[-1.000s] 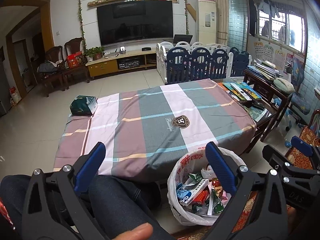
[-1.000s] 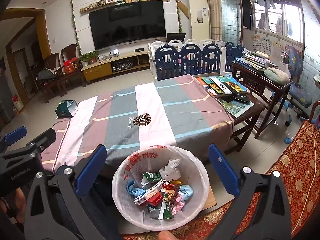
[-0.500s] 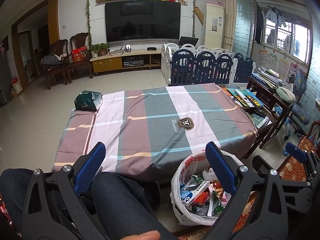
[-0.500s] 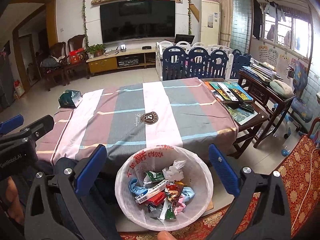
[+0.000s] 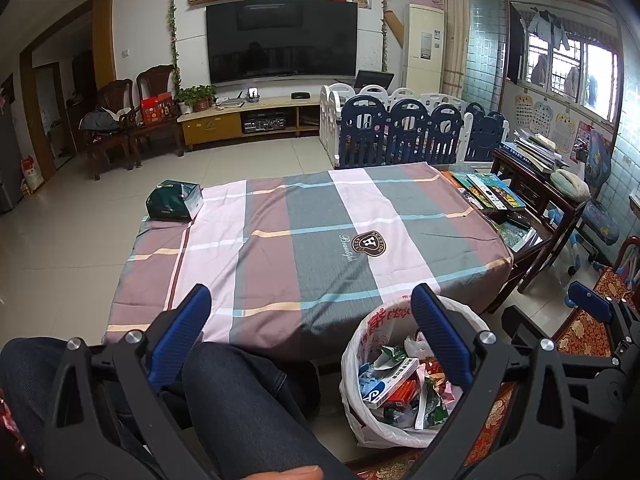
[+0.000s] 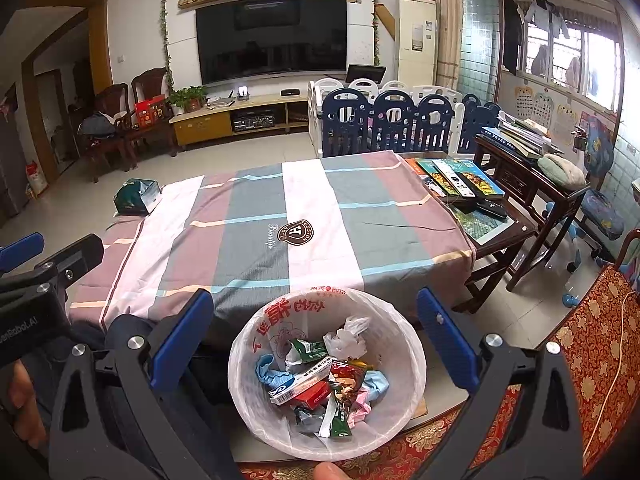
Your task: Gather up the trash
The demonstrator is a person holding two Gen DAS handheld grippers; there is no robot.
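The left gripper [image 5: 308,336] hovers with its blue-padded fingers spread wide and nothing between them, above the person's jeans-clad knee [image 5: 240,396] at the near edge of the counter [image 5: 256,264]. The right gripper [image 6: 310,342] is likewise spread apart and holds nothing; it hangs over the trash bin [image 6: 400,412], which stands on the floor just in front of the counter, lined with a white plastic bag printed in red.

Inside the bin lies a heap of trash [image 6: 324,388]: a white and blue carton, a red packet, green wrappers, a crumpled white bag and a light blue scrap. In the left wrist view the same bin [image 5: 360,364] sits to the right of the knee, partly behind the gripper's right finger.

The counter is covered by a striped cloth in pink, grey and mauve. A dark green tissue pack [image 5: 173,201] rests on its far left corner, and books [image 6: 452,176] lie beside the cloth's far right edge.
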